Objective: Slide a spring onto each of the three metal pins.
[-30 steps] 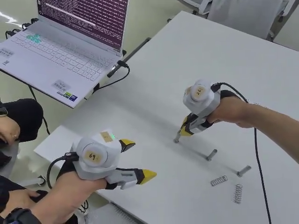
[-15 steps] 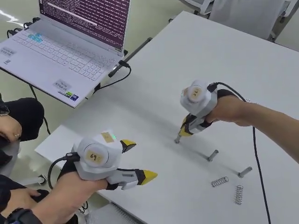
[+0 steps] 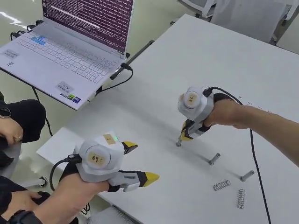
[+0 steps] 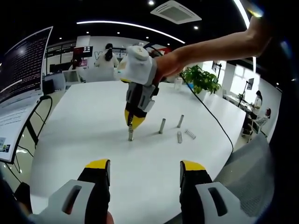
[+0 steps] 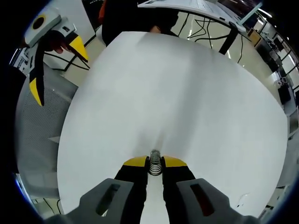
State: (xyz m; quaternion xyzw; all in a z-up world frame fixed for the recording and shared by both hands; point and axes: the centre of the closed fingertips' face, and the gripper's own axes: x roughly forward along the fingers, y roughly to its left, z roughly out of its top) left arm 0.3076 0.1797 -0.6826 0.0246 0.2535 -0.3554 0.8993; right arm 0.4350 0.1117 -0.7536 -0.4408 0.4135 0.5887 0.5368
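Yellow-tipped fingers (image 5: 135,162) of the right gripper (image 3: 183,136) are clenched on a spring (image 5: 155,165), and the gripper points down at the leftmost pin (image 3: 178,143), which stands near the middle of the white table (image 3: 210,60). In the left gripper view those tips hang right over the pin's top. We cannot tell whether the coil has started over it.

We judge this to be the first of three fittings, with none finished. To the right, the second pin (image 3: 214,159) and the third pin (image 3: 247,175) stand bare. Two loose springs lie flat on the table just near of them, one (image 3: 221,185) between the two pins and the other (image 3: 241,198) nearer the table's edge.

The left gripper (image 3: 140,162) hovers over the near left edge, well apart from the pins, its fingers spread and holding nothing. After this spring is seated, we reckon both loose springs have to be picked up and threaded.
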